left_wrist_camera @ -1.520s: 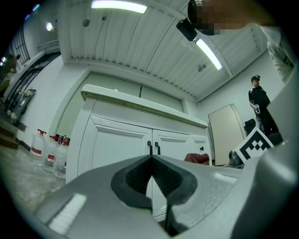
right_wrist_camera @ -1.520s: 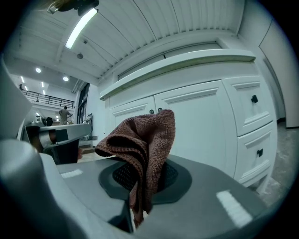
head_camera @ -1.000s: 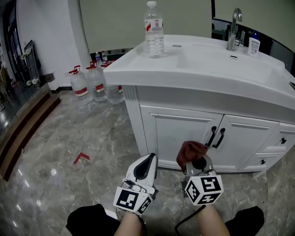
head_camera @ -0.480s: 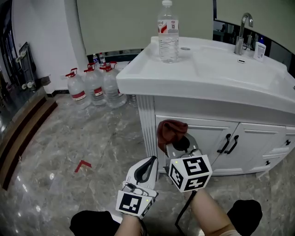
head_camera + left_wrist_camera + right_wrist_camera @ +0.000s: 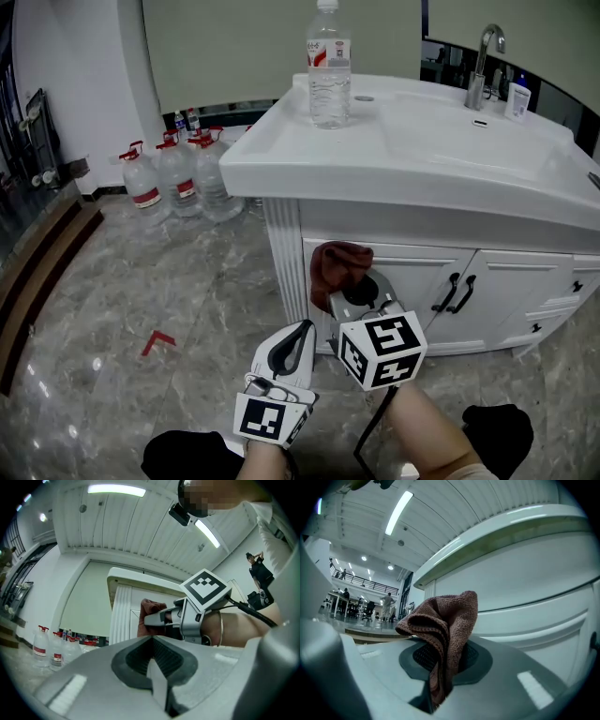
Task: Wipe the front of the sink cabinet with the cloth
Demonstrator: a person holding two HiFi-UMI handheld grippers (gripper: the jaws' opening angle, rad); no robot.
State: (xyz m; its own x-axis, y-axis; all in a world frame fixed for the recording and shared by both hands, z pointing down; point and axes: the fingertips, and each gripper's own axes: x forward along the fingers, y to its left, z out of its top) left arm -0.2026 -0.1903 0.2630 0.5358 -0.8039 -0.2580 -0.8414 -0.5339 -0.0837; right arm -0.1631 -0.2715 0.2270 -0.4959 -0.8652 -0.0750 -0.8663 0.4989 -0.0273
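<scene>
Sticking up bunched from the right gripper (image 5: 352,286), the brown cloth (image 5: 339,265) sits at the upper left corner of the sink cabinet (image 5: 412,267) front, beside the fluted corner post; contact w/ the door can't be told. Right jaws are clamped on the cloth's lower fold. Left gripper (image 5: 302,336) is nearer & lower, just left of the right one, jaws pressed together, nothing btwn them. Water bottle (image 5: 329,66) stands on the countertop, faucet (image 5: 480,54) far right, jugs (image 5: 173,173) on the floor far left.
</scene>
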